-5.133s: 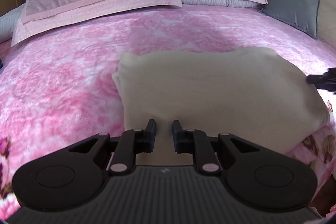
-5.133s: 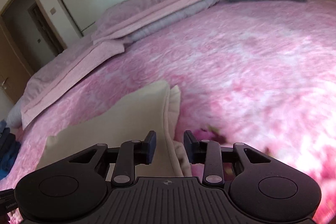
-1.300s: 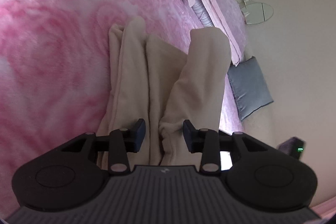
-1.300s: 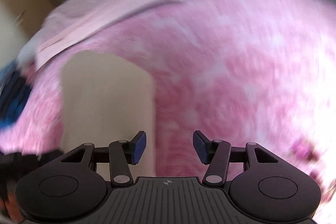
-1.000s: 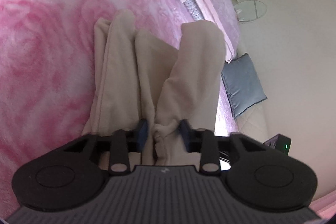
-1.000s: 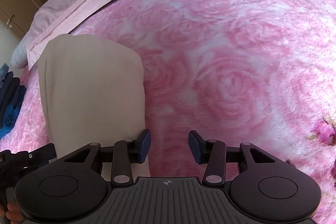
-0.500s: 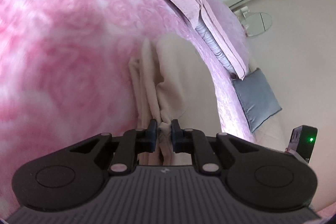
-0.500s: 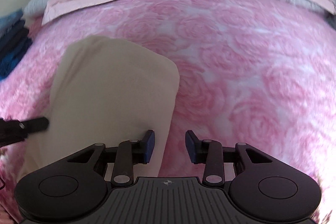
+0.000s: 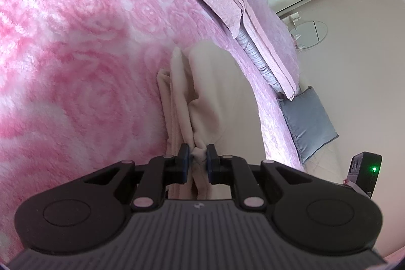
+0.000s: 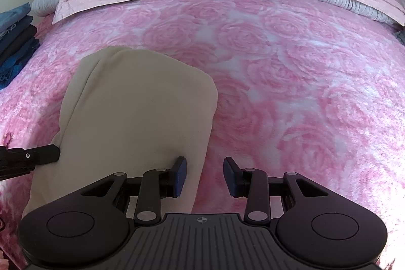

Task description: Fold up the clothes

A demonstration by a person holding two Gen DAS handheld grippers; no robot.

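The left gripper has its jaws pinched on a bunched corner of the beige garment, lying on the pink bed. The right gripper stands half open over the garment's near edge (nothing clamped between its jaws). A one-sided pull could drag the folded layers askew.

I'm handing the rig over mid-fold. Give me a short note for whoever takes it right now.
Left gripper: shut on a bunched edge of the beige garment.
Right gripper: open, nothing between its pads, poised at the garment's right edge.
Garment: lies on the pink rose bedspread, already folded into a narrow stack.
Folded dark clothes sit at the bed's far left.
Left: probably grip the right edge too, then finish the fold or move it.
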